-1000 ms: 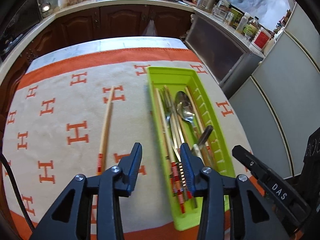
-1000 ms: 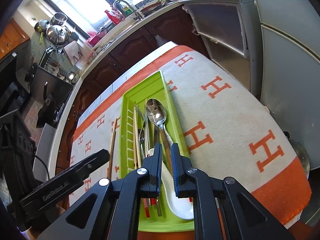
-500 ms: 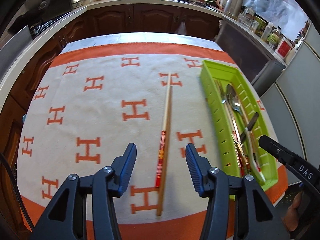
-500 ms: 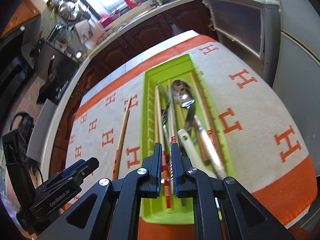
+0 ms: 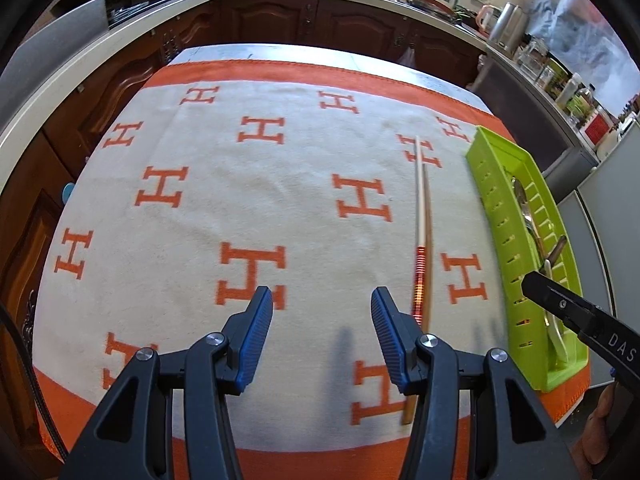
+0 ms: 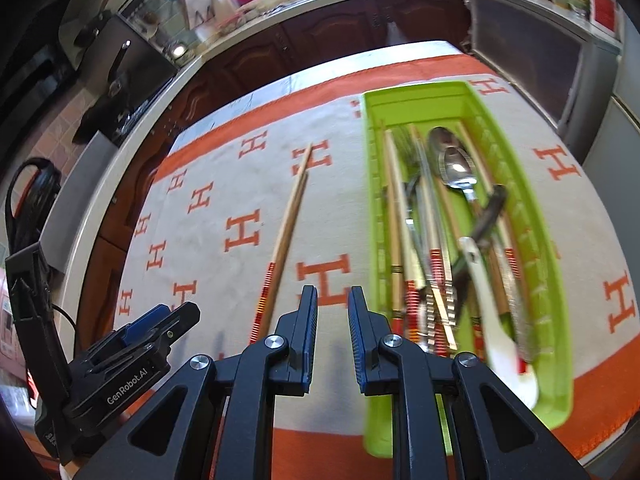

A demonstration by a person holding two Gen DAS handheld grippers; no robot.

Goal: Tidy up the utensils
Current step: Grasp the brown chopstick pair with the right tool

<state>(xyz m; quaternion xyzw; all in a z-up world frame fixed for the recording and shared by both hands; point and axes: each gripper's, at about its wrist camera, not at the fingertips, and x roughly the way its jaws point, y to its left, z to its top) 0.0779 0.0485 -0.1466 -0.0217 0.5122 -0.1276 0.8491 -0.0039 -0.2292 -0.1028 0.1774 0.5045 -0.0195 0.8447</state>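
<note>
Your bench (image 5: 280, 52) wears a white cloth (image 5: 248, 200) with orange H marks, dark kitchen cabinets (image 5: 280, 20) behind. Only your right view looks into the green tray (image 6: 556, 312): spoons, forks, chopsticks. The loose chopsticks (image 5: 421, 236) lie just right of your left gripper (image 5: 322, 312), its fingers apart and empty. Your right gripper (image 6: 333, 312) has just been opening, nothing between.

A pair of wooden chopsticks (image 5: 422, 216) with red-striped handle ends lay side by side, touching, flat on the cloth just left of the green tray (image 6: 554, 272). The long, slotted tray held a jumble of utensils lying lengthwise: more striped chopsticks, two metal spoons (image 6: 456, 164) at its far end, and a white-handled piece (image 6: 488, 300) slanting across them.
</note>
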